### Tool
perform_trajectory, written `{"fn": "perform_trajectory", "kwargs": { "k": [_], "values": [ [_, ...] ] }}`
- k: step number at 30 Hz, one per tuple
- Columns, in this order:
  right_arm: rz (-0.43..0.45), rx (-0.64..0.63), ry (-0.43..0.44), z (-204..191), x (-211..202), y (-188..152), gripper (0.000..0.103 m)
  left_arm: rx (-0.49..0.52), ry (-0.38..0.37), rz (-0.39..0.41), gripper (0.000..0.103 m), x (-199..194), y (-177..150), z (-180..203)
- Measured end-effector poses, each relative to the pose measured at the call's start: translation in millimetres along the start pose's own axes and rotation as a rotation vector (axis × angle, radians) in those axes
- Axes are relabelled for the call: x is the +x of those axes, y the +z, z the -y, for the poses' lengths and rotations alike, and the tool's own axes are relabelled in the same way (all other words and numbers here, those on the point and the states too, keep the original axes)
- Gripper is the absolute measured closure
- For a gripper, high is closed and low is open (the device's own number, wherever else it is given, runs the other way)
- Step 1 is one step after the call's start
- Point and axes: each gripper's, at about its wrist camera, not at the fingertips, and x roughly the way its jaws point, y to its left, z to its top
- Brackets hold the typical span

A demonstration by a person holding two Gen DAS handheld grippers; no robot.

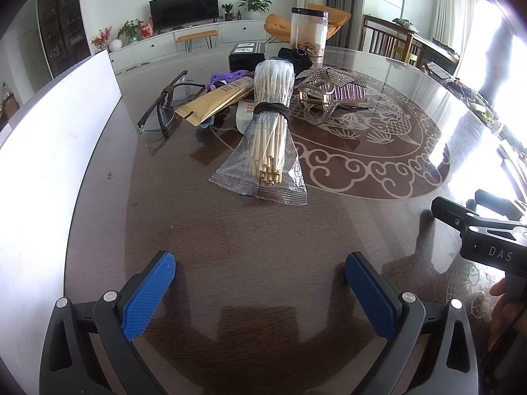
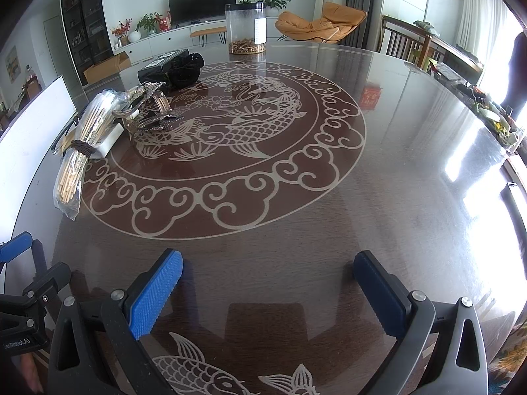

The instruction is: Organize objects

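A pile of objects lies on the dark round table (image 1: 263, 237). A bag of wooden sticks (image 1: 270, 121) tied with a brown band lies nearest; it also shows in the right wrist view (image 2: 79, 151). Behind it are glasses (image 1: 166, 105), a gold pouch (image 1: 217, 98), a white box (image 1: 245, 112), a rhinestone hair clip (image 1: 329, 89), a purple item (image 1: 227, 75), a black box (image 1: 247, 54) and a clear jar (image 1: 309, 33). My left gripper (image 1: 260, 270) is open and empty, short of the sticks. My right gripper (image 2: 268, 270) is open and empty over bare table.
A white board (image 1: 49, 151) stands along the table's left edge. The right gripper's body (image 1: 487, 233) shows at the right of the left wrist view. The table (image 2: 395, 164) carries a fish inlay. Chairs and a cluttered sideboard stand beyond the far right edge.
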Motion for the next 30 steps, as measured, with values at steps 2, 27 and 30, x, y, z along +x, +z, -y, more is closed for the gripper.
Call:
{"fn": "perform_trajectory", "kwargs": {
  "k": [2,27,30],
  "values": [
    [0.0,0.0,0.0,0.0,-0.1,0.1,0.0,0.0,0.0,0.0,0.0,-0.1,0.0,0.3],
    [0.0,0.001,0.001,-0.8,0.5,0.5,0.0,-0.127,-0.036,-0.049,0.051,46.9,88.7,-17.1],
    [0.0,0.001,0.001,-1.2,1.0,0.6,0.0,-0.144,-0.038,-0.04,0.075,42.5,79.6,-15.5]
  ]
}}
